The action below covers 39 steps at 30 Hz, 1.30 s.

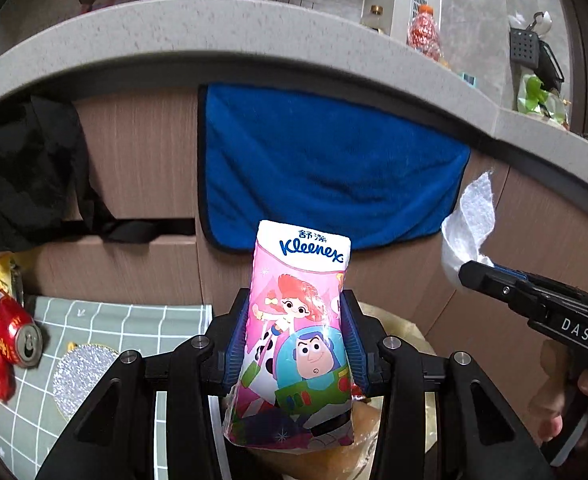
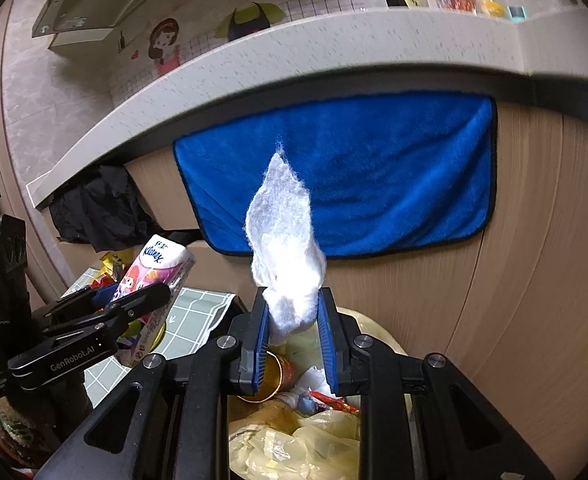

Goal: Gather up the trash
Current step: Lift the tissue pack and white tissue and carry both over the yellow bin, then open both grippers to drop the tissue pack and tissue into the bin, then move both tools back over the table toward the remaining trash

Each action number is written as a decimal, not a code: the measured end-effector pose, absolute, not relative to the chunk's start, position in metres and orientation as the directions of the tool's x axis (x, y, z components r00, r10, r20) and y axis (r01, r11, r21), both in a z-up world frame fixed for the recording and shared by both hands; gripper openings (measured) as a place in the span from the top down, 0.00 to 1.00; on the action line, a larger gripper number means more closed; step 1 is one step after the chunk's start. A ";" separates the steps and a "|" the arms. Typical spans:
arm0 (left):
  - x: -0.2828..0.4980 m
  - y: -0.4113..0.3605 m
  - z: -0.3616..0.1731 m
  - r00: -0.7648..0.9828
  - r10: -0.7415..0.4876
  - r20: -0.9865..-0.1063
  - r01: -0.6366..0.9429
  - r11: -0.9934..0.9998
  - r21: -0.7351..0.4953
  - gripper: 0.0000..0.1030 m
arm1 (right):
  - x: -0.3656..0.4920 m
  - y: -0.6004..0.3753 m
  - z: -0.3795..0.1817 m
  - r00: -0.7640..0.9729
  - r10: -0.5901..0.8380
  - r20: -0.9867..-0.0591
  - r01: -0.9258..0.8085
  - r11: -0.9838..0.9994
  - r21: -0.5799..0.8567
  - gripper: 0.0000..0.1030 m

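Observation:
My left gripper point(image 1: 296, 340) is shut on a pink Kleenex tissue pack point(image 1: 300, 332) printed with cartoon figures, held upright with its blue pads against both sides. In the right wrist view that same pack point(image 2: 156, 276) and left gripper point(image 2: 134, 300) show at the left. My right gripper point(image 2: 292, 336) is shut on a crumpled white tissue point(image 2: 284, 248) that sticks up between the fingers. The tissue point(image 1: 470, 228) and right gripper also appear at the right edge of the left wrist view. Below both grippers sits a bin with a yellowish bag point(image 2: 294, 436) holding trash.
A blue towel point(image 1: 326, 164) hangs on the wooden cabinet front under a grey counter point(image 1: 214, 28). A black cloth point(image 1: 26, 176) hangs to its left. A crushed red can point(image 1: 18, 332) and a round silver coaster point(image 1: 78, 376) lie on a grey checked mat point(image 1: 134, 320). Bottles point(image 1: 424, 32) stand on the counter.

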State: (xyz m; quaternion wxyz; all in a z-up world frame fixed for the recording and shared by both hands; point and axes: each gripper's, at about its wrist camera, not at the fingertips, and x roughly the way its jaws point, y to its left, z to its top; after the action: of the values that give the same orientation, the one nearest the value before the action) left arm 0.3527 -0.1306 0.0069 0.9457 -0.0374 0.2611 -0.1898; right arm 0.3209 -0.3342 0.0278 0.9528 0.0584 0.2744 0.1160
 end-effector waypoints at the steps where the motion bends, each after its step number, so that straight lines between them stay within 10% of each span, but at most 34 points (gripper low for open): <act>1: 0.354 -0.132 0.005 0.789 -0.379 -0.484 0.340 0.925 -0.170 0.57 | 0.322 -0.335 0.026 0.820 0.254 -0.513 -0.188 0.966 0.179 0.79; 9: 0.367 -0.143 -0.009 0.728 -0.459 -0.510 0.402 0.888 -0.225 0.55 | 0.335 -0.344 0.002 0.797 0.268 -0.542 -0.171 0.960 0.224 0.75; 16: 0.388 -0.135 -0.023 0.648 -0.541 -0.536 0.415 0.841 -0.347 0.34 | 0.343 -0.361 -0.023 0.762 0.273 -0.587 -0.107 0.947 0.301 0.63; 39: 0.361 -0.009 -0.012 0.732 -0.415 -0.541 0.286 0.907 -0.309 0.32 | 0.307 -0.280 -0.007 0.744 0.269 -0.612 -0.130 0.956 0.262 0.63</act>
State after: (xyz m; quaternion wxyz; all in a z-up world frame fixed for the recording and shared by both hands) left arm 0.3610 -0.0088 -0.0122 0.9249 -0.1029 0.3134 -0.1892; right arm 0.3074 -0.2804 -0.0067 0.9282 0.1018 0.3413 0.1076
